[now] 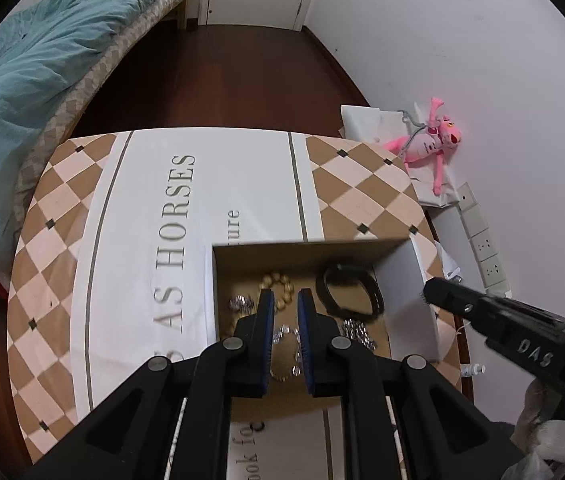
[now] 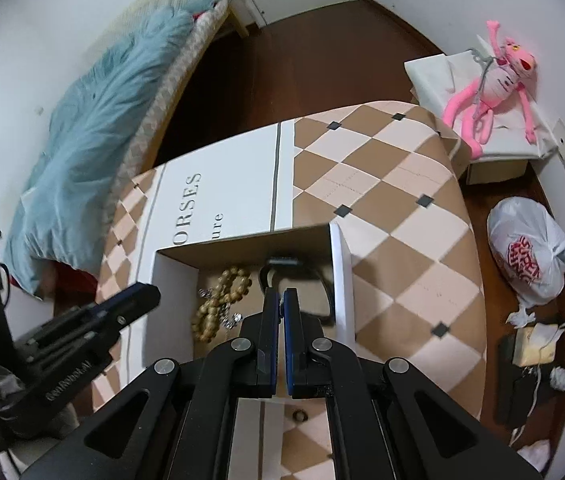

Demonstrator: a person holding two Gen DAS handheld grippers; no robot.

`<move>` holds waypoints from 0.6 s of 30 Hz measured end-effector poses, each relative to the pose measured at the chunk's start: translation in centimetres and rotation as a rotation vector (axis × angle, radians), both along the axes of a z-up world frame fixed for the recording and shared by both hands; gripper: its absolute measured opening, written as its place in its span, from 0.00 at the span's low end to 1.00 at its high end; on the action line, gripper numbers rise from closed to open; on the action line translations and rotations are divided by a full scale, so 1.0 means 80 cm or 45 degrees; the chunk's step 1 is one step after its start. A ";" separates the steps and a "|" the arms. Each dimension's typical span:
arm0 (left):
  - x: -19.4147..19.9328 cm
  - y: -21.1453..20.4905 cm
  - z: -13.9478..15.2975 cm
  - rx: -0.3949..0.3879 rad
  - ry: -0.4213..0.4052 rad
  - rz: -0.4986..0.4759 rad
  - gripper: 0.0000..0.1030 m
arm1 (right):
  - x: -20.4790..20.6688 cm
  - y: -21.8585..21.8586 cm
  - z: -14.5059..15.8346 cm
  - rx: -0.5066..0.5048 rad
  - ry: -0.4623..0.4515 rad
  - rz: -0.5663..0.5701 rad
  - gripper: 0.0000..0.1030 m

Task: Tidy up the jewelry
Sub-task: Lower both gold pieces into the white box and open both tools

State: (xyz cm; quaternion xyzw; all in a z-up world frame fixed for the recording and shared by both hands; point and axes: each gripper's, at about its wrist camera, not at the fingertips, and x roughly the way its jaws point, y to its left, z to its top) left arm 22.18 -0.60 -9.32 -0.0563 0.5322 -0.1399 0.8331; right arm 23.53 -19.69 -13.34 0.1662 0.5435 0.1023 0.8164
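A: Where's the jewelry?
B: In the open cardboard box (image 1: 306, 254), lower centre: wooden bead bracelet (image 1: 280, 286), black band (image 1: 348, 290), silver pieces (image 1: 358, 332).
A: The claws?
B: Left claw (image 1: 285, 334) parted, empty, above the beads. Right claw (image 2: 281, 312) nearly closed; whether it pinches anything, I can't tell.

Both wrist cameras look forward and steeply down, from close above, into the same open brown cardboard box (image 1: 302, 254) (image 2: 242, 246) on the checkered beige cloth (image 1: 58, 216) (image 2: 394, 208), the left view from its left side, the right view from its right.
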 end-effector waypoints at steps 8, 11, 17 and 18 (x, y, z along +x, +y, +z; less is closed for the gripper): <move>0.020 0.005 0.003 0.091 0.005 0.055 0.53 | 0.024 0.006 -0.007 -0.042 0.039 0.025 0.46; 0.018 0.013 0.009 0.121 -0.035 0.094 0.91 | 0.019 0.003 0.002 -0.076 0.000 0.003 0.50; 0.010 0.024 0.022 0.183 -0.080 0.120 0.95 | -0.001 0.004 0.030 -0.201 -0.100 -0.022 0.79; 0.005 0.027 0.027 0.187 -0.098 0.127 0.96 | -0.007 0.006 0.035 -0.232 -0.120 -0.021 0.89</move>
